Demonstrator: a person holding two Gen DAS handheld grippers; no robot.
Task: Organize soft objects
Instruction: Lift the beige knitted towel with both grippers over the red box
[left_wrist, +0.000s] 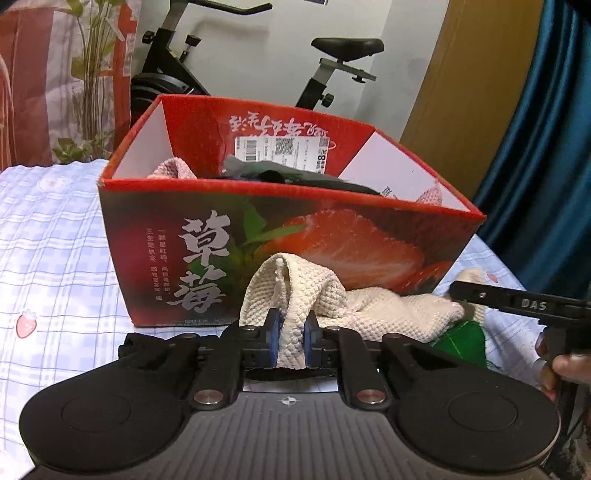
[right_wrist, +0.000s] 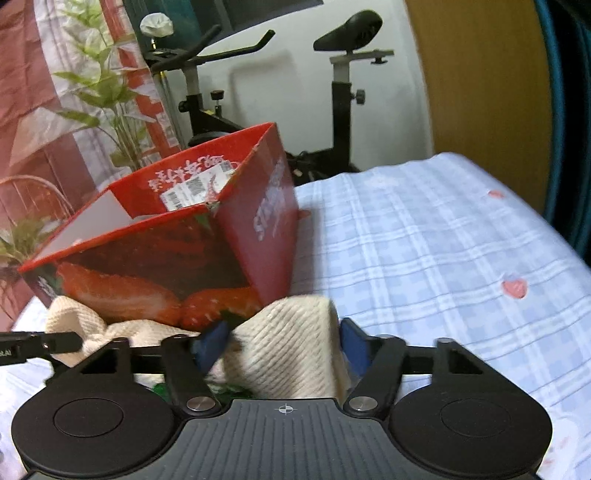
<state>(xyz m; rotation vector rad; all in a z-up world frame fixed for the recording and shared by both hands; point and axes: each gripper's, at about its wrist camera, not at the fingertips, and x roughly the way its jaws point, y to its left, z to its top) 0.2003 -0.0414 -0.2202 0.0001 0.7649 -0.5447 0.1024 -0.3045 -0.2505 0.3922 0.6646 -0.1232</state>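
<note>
Cream knitted cloth (left_wrist: 369, 310): lies on the bed (left_wrist: 55, 229), touching the near wall of the red strawberry box (left_wrist: 295, 236).

Left gripper (left_wrist: 291, 341): jaws closed tight, blue pads pinching a raised fold at the cloth's left end.

Right gripper (right_wrist: 282, 343): jaws part open, the cloth's right end bunched between the pads; firm contact cannot be told through the blur.

Box contents: a pink knitted item (left_wrist: 173, 168) at far left, dark fabric (left_wrist: 314, 179) in the middle.

Background: exercise bike (left_wrist: 332, 62), potted plant (left_wrist: 88, 74), blue curtain (left_wrist: 546, 147).
</note>
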